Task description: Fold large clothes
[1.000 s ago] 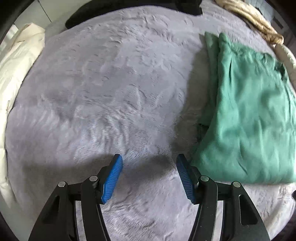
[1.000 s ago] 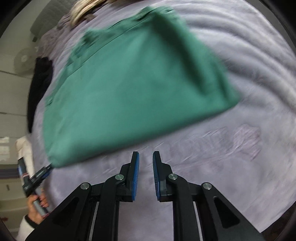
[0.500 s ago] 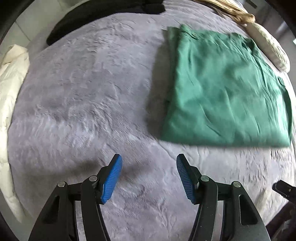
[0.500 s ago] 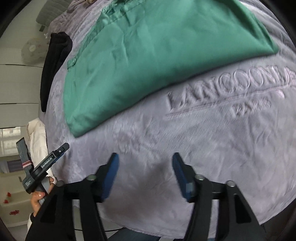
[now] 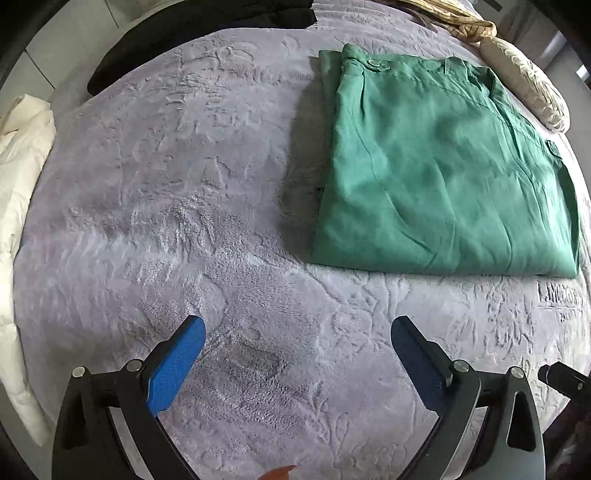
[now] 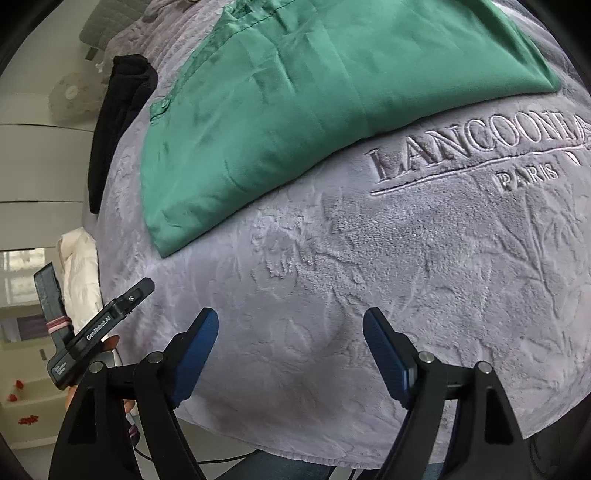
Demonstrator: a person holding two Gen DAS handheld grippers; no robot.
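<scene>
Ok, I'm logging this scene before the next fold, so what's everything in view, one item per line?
garment: one, green, folded flat on the blanket's far right
blanket: one, lilac-grey, embossed, covers the bed
lettering: one logo, embossed, just beside the garment's near edge
black cloth: one, at the far edge
cream bedding: one, at the left edge
beige cloth: one, far right corner
pillow: one, pale, beyond the garment
left tongs: open, blue pads, above blanket
right tongs: open, blue pads, above blanket

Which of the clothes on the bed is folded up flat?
The green garment. It lies in a neat rectangle, while the black garment and the cream one sit bunched at the bed's edges.
</scene>
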